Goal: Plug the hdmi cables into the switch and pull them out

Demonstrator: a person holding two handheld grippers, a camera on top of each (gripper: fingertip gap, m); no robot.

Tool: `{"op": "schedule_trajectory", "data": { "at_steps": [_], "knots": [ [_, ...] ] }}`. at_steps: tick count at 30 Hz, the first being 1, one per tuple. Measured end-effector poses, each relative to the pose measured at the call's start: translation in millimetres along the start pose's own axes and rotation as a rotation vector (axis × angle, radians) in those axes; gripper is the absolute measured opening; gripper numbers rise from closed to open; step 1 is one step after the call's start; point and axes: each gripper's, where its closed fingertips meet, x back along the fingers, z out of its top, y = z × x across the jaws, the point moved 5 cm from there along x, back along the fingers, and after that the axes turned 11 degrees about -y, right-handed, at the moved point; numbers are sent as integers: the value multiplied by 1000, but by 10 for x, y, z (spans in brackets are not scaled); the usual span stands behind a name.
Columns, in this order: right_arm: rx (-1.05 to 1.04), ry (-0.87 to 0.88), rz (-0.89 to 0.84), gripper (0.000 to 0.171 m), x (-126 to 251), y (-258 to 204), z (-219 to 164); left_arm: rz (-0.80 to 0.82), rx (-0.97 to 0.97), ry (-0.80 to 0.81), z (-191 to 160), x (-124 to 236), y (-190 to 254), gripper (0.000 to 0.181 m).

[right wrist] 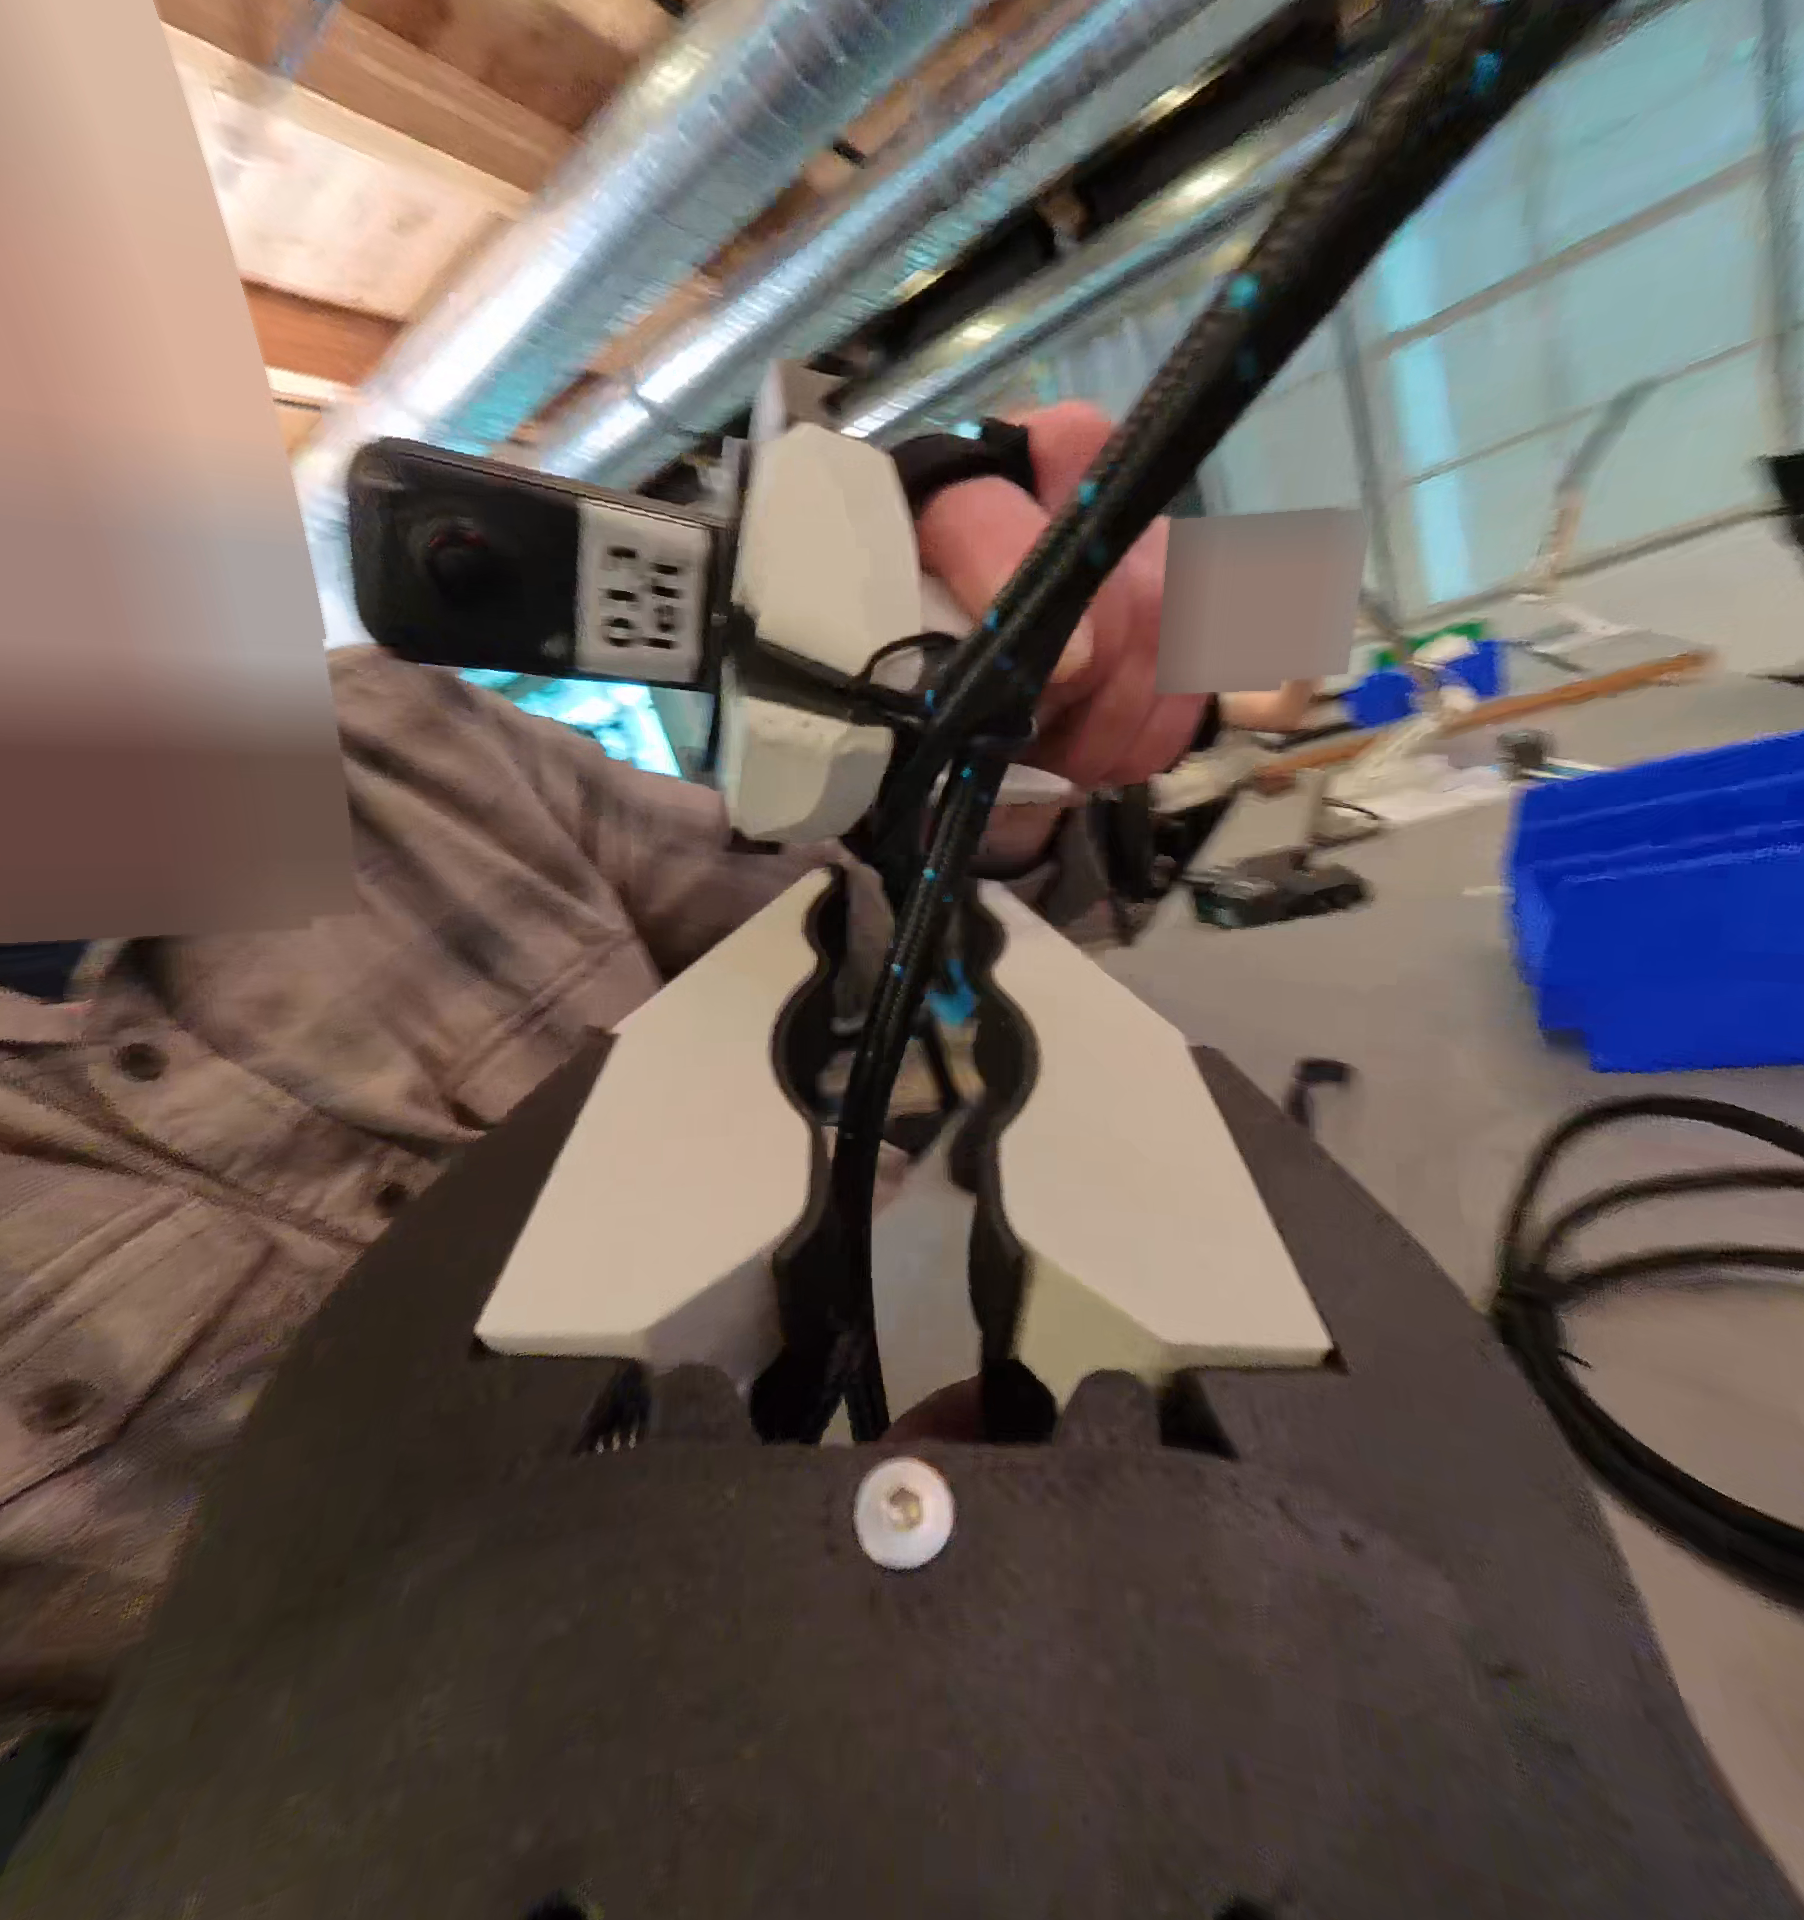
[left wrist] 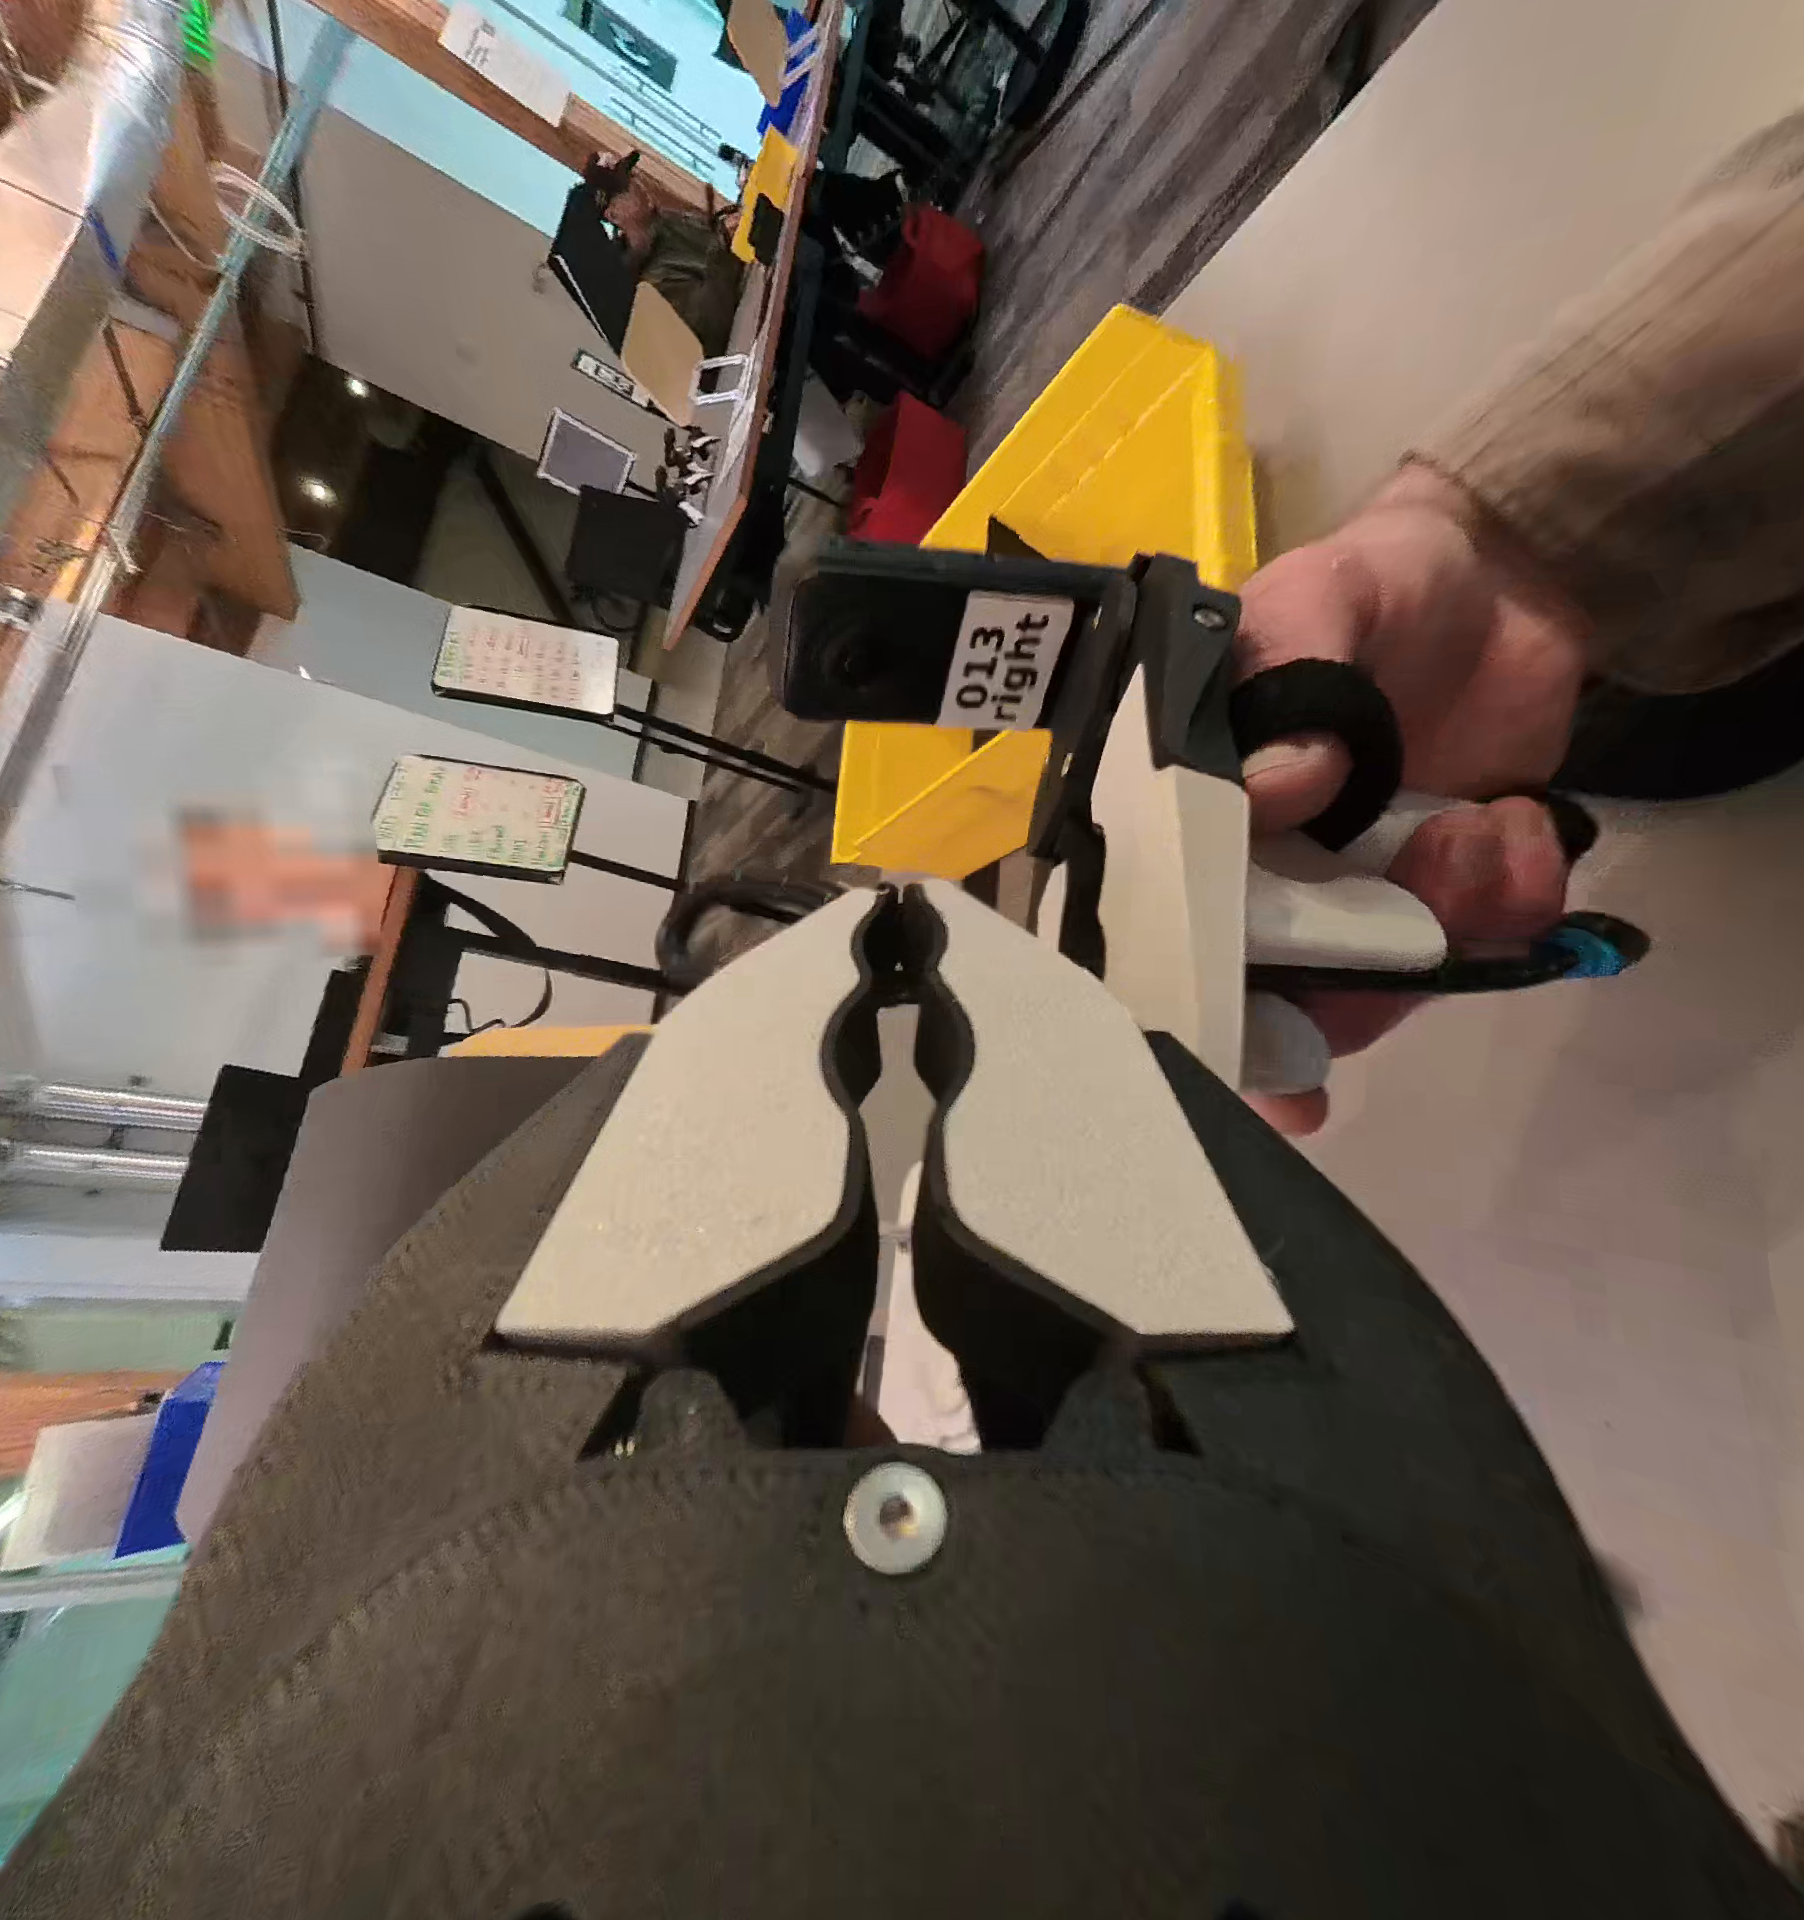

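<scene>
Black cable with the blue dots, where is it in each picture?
Left wrist view: only a short end of the cable shows, at middle right, poking out under the hand.
Right wrist view: the cable runs from the top right down the middle and passes between the fingers of the right gripper.
Shared landmark: the person's beige shirt, its sleeve at top right in the left view, and on the left side in the right view.

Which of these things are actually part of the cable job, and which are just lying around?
In use:
- braided black cable
- right tool, with the cable between its fingers
- left tool

Lying about:
- yellow bin
- blue bin
- loose black cables
</scene>
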Motion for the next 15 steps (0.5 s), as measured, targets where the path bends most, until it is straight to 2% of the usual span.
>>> {"op": "schedule_trajectory", "data": {
  "at_steps": [2,3,5,6,7,10,13,15],
  "knots": [
    [43,-44,-161,44,-29,70,6,-2,31,-12,-49,-8,-33,1],
    [89,-59,-266,50,-28,93,34,4,54,-11,-76,-7,-64,1],
    [193,-155,-530,51,29,159,51,5,107,-21,-131,-11,-120,1],
    [254,-227,-642,62,56,171,42,12,129,-10,-138,-4,-147,1],
    [315,-260,-718,63,76,141,57,8,139,-4,-142,-4,-160,1],
    [380,-286,-760,78,100,-46,122,5,167,10,-151,-4,-225,1],
    [442,-332,-819,84,217,-223,196,-5,179,18,-191,-3,-287,1],
    [437,-370,-782,86,252,-401,255,-20,204,38,-219,13,-330,1]
  ]
}}
